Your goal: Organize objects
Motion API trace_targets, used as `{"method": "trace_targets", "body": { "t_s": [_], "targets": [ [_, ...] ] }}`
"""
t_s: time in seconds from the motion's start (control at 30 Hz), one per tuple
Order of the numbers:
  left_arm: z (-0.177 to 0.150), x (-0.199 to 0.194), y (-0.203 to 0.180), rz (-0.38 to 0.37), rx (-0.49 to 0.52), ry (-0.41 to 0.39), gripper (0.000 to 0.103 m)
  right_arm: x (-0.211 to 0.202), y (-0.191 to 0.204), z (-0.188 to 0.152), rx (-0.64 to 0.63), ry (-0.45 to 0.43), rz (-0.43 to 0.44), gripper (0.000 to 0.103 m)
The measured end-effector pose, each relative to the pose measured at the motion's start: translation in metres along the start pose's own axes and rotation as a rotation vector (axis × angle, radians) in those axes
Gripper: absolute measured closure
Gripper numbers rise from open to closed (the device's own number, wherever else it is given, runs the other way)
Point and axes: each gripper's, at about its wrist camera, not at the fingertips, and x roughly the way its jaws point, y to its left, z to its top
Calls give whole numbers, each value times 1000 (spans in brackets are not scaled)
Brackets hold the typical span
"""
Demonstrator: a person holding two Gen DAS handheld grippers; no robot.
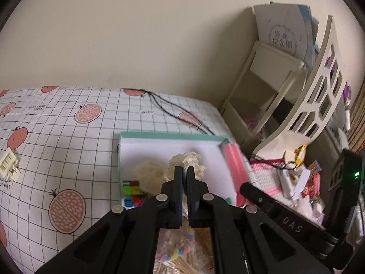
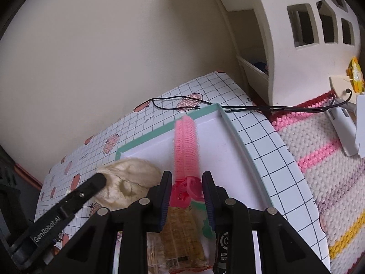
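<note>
A white box with a teal rim (image 1: 171, 134) (image 2: 159, 134) lies on the checked tablecloth (image 1: 68, 137). My left gripper (image 1: 184, 171) (image 2: 100, 180) is shut on a cream lace cloth (image 1: 148, 173) (image 2: 132, 180), bunched over the box's left side. My right gripper (image 2: 186, 178) is shut on the near end of a pair of pink mesh hair rollers (image 2: 186, 141) (image 1: 232, 159), which reach along the box's right side. One of its fingers (image 1: 247, 188) shows in the left wrist view. Coloured clips (image 1: 131, 190) lie in the box's near left corner.
A clear bag of wooden sticks (image 1: 180, 251) (image 2: 180, 233) lies under both grippers. A white slatted rack (image 1: 257, 96) (image 2: 308, 22) stands to the right against the wall. A crocheted mat (image 2: 319, 159) holds small clutter. A black cable (image 2: 228, 108) crosses behind the box. A cream plastic piece (image 1: 8, 165) lies far left.
</note>
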Motion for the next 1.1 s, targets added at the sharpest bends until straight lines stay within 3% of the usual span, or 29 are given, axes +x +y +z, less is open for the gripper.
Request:
{"method": "trace_targets", "body": {
  "t_s": [0.17,0.23,0.3,0.33,0.53,0.7,0.97,1.1],
  "targets": [
    [-2,3,6,-16,-15,47,100,0,3,0,-11,4,2,73],
    [-1,2,5,-16,-16,54,95,0,3,0,-14,5,2,73],
    [0,0,5,-31,-17,59,78,0,3,0,-14,4,3,73],
    [1,-2,4,-35,-18,59,75,0,4,0,-16,2,1,73],
    [6,-15,6,-28,-19,27,75,1,9,-1,-33,4,-1,73],
    [10,-20,20,49,-38,11,73,2,12,-2,-38,5,3,72],
    [6,-18,61,203,-128,28,38,4,23,-6,-65,11,3,41],
    [4,-15,76,267,-156,38,21,5,25,-8,-67,11,-2,31]
  ]
}}
